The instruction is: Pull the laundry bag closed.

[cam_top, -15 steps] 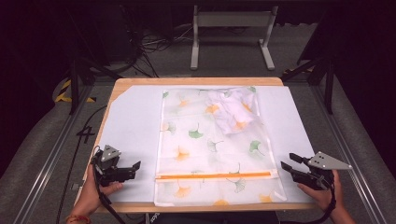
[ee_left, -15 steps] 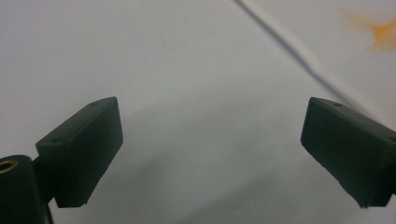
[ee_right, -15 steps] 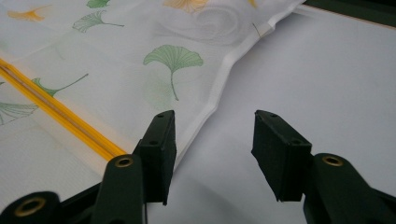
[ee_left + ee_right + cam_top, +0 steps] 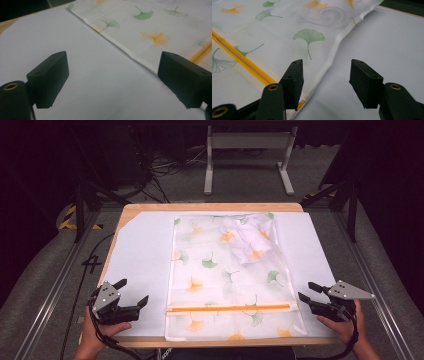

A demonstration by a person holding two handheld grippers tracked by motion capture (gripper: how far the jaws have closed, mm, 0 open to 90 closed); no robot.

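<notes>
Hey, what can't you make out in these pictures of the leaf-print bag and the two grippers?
- Crumpled white item inside the leaf-print bag: high view, veiled by the bag's translucent film.
- Bag's near edge: right gripper view, cut off by the frame and by one finger.
- Orange strip's length: left gripper view, cut off at the frame's right edge.

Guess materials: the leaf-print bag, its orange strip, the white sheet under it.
Leaf-print bag: looks like thin translucent plastic film or fine mesh, matte; a crumpled item inside shows through.
Orange strip: likely a plastic zip seal, straight and glossy.
White sheet: smooth, matte, flat; paper or a plastic mat, can't tell which.
</notes>
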